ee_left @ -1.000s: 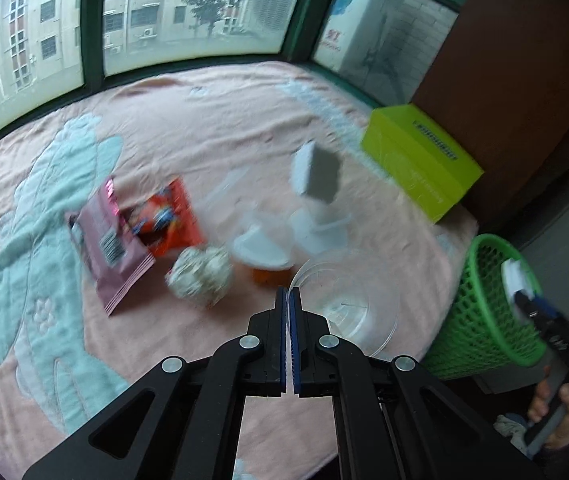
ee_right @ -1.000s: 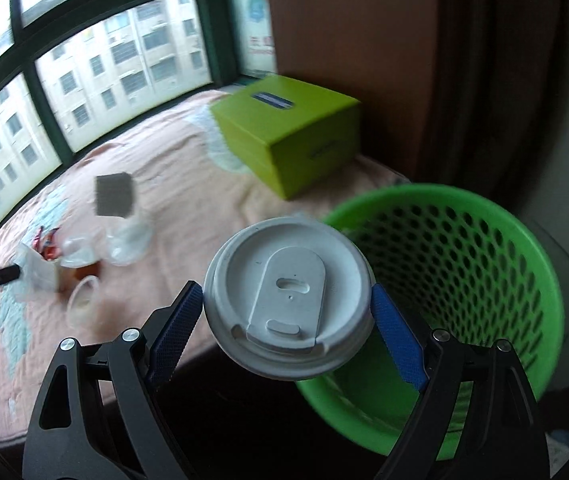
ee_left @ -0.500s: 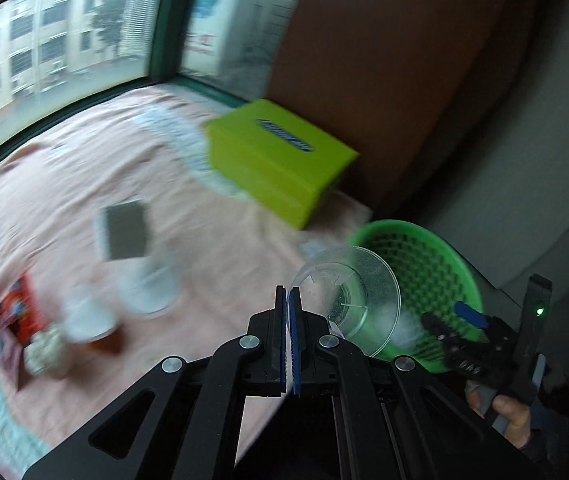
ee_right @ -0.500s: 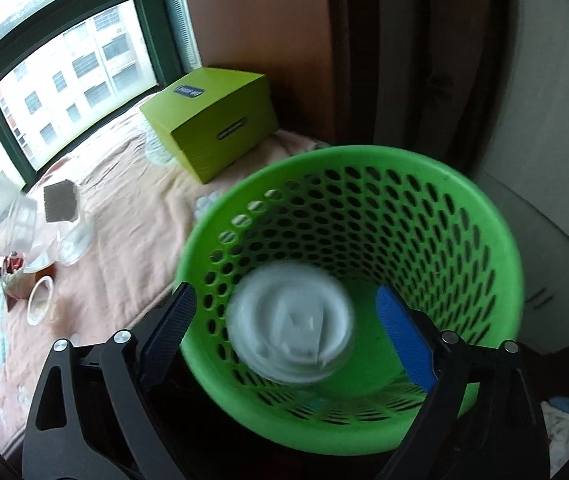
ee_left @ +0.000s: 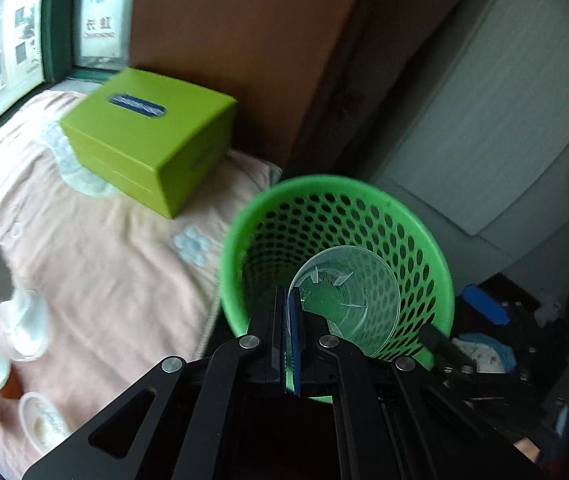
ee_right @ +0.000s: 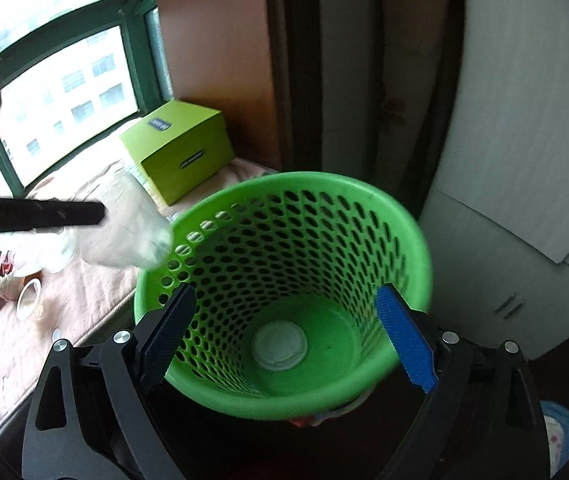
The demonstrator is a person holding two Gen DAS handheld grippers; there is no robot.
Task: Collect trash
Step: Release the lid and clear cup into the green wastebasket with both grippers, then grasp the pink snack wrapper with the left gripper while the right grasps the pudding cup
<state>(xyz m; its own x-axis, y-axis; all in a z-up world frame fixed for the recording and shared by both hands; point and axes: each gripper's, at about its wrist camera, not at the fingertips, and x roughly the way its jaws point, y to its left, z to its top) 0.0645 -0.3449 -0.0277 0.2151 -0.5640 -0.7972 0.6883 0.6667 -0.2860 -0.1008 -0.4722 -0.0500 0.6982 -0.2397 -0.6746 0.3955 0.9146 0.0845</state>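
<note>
In the green basket [ee_right: 220, 240] a white lid [ee_right: 280, 345] is already lying; left hand-held gripper [ee_left: 289, 312] is pinching a clear cup [ee_left: 348, 300] over it, right hand-held gripper [ee_right: 284, 340] is hanging spread and empty, more trash [ee_left: 24, 332] is waiting on the bed [ee_left: 104, 248].

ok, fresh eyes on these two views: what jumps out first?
The bright green mesh basket fills the middle of both views, with a white cup lid lying on its bottom. The left gripper pinches the rim of a clear plastic cup over the basket's mouth, while the right gripper hangs open and empty above it. Behind, a lime-green box sits on the pink blanket.
</note>
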